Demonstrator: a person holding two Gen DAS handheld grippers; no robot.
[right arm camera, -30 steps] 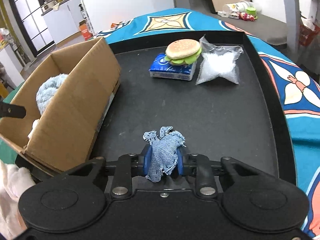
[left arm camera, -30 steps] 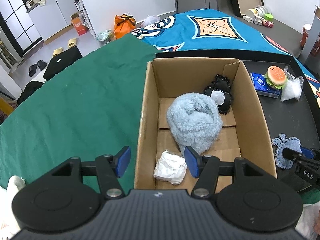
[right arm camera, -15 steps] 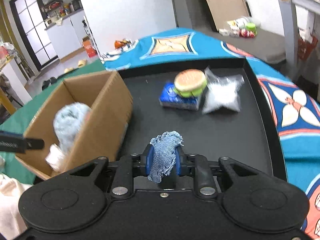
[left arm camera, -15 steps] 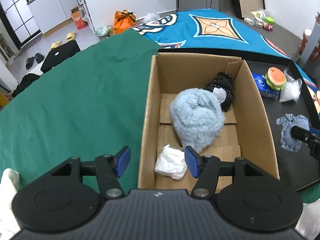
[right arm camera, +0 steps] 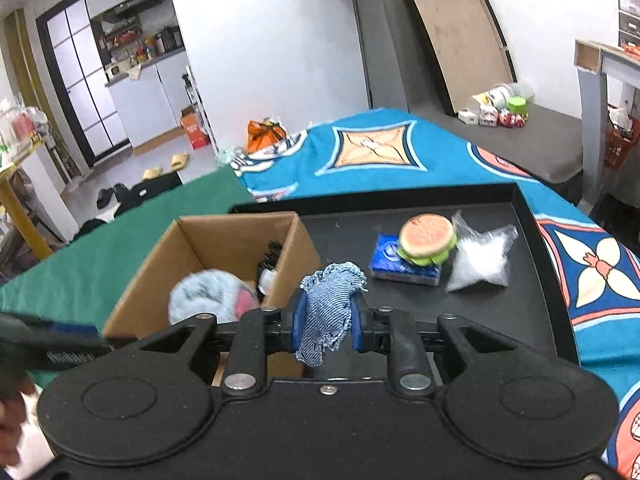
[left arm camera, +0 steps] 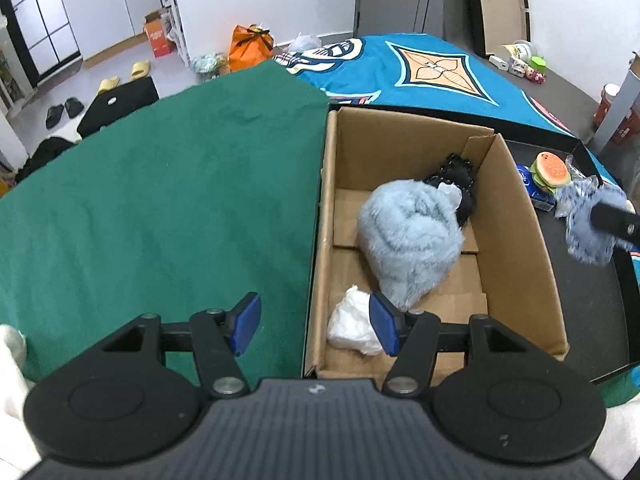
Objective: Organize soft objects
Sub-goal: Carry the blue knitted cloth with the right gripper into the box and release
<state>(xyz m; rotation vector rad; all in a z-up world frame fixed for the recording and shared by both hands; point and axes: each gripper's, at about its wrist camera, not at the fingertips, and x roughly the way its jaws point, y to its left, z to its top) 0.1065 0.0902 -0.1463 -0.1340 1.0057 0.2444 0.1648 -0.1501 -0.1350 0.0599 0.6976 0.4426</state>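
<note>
R gripper pinching denim rag, held above tray beside box. L gripper spread, empty, over box's near-left wall; blue plush, white wad inside.

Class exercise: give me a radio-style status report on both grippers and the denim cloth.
Right gripper shut on denim cloth, lifted off black tray. Left gripper open, empty, over cardboard box edge. Nothing in the way.

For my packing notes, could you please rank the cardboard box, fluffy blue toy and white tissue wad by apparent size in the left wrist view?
1. Cardboard box
2. Fluffy blue toy
3. White tissue wad
</note>
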